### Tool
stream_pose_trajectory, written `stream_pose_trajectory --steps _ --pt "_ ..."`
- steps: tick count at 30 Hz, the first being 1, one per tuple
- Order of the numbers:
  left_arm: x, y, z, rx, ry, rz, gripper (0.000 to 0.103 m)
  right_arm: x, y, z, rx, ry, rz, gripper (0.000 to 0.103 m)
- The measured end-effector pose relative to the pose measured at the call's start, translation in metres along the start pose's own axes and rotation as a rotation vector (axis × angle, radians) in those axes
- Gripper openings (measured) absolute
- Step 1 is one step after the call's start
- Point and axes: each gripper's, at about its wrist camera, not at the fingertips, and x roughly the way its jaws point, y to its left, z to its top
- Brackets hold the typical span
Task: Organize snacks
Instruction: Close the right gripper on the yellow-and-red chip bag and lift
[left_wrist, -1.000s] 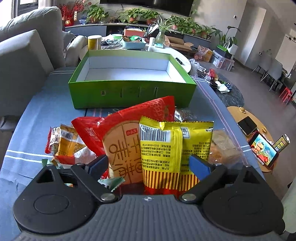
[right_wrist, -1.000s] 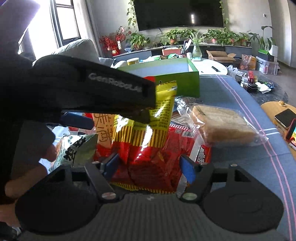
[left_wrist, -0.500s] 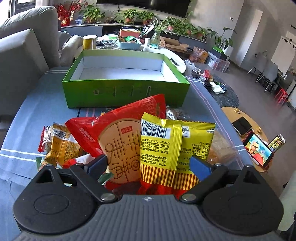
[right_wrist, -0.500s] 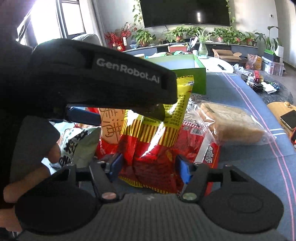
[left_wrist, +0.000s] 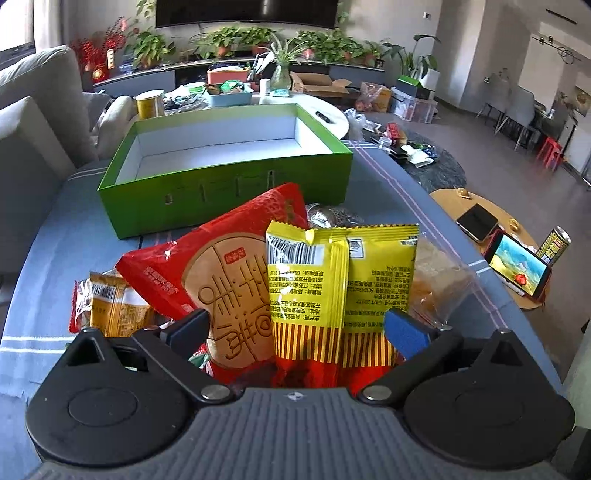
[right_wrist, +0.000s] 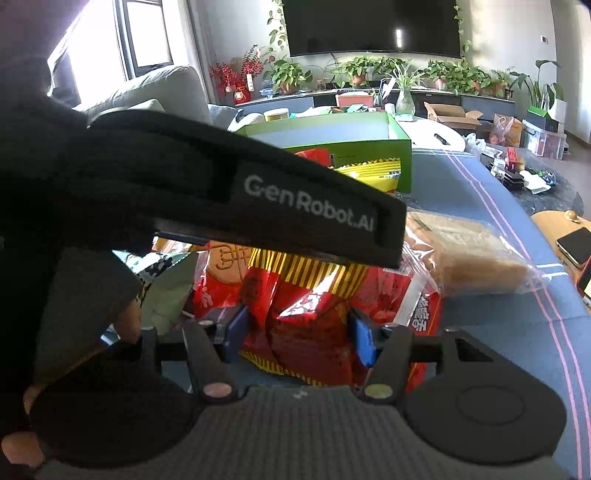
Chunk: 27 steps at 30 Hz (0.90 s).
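Note:
My left gripper (left_wrist: 299, 330) is shut on two upright packets side by side: a red biscuit packet (left_wrist: 229, 280) and a yellow-and-red snack packet (left_wrist: 343, 273). In the right wrist view, my right gripper (right_wrist: 299, 336) is shut on the red lower end of that yellow-and-red snack packet (right_wrist: 303, 317), both blue pads pressing its sides. The left tool's black casing (right_wrist: 221, 192) crosses just above and hides the packet's middle. The empty green box (left_wrist: 221, 206) stands behind on the blue tablecloth (left_wrist: 44, 266).
Bread in a clear bag (right_wrist: 472, 254) lies to the right, an orange packet (left_wrist: 114, 306) and a green-white packet (right_wrist: 166, 280) to the left. A grey sofa (left_wrist: 29, 122) borders the left. A phone (left_wrist: 517, 266) stands on a low wooden table (left_wrist: 450, 199) to the right.
My right gripper's jaws have closed in onto the red end of the yellow-and-red packet. The left gripper has rolled a little, still holding both packets.

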Motion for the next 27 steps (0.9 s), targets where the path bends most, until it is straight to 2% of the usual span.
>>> stream_pose_trajectory --steps 1,4,6,9,11,12,13,17,27 --pt "-0.001 0.000 -0.001 0.006 -0.007 0.000 0.092 0.000 0.000 0.000 0.000 -0.001 0.002 0.041" --pt "-0.005 0.001 -0.002 0.016 -0.033 0.003 0.070 -0.001 -0.001 0.001 0.000 -0.009 0.006 0.040" --pt "-0.009 0.005 -0.002 -0.006 -0.039 0.001 0.051 -0.002 0.000 0.001 -0.007 -0.016 -0.002 0.038" --pt "-0.013 0.008 0.000 -0.030 -0.032 -0.020 0.037 -0.005 0.004 0.001 -0.049 -0.029 -0.030 0.035" --pt "-0.014 0.009 0.001 -0.033 -0.037 -0.026 0.031 -0.008 0.008 0.001 -0.072 -0.041 -0.043 0.033" --pt "-0.016 0.008 0.001 -0.030 -0.042 -0.030 0.015 -0.009 0.009 0.001 -0.077 -0.046 -0.044 0.031" --pt "-0.017 0.006 0.001 -0.028 -0.039 -0.065 0.008 -0.009 0.010 0.001 -0.078 -0.048 -0.038 0.030" --pt "-0.022 -0.002 0.001 0.004 -0.057 -0.061 0.008 -0.012 0.008 0.002 -0.077 -0.055 -0.052 0.028" --pt "-0.028 0.001 0.001 -0.007 -0.070 -0.078 0.005 -0.014 0.013 0.003 -0.088 -0.067 -0.068 0.026"
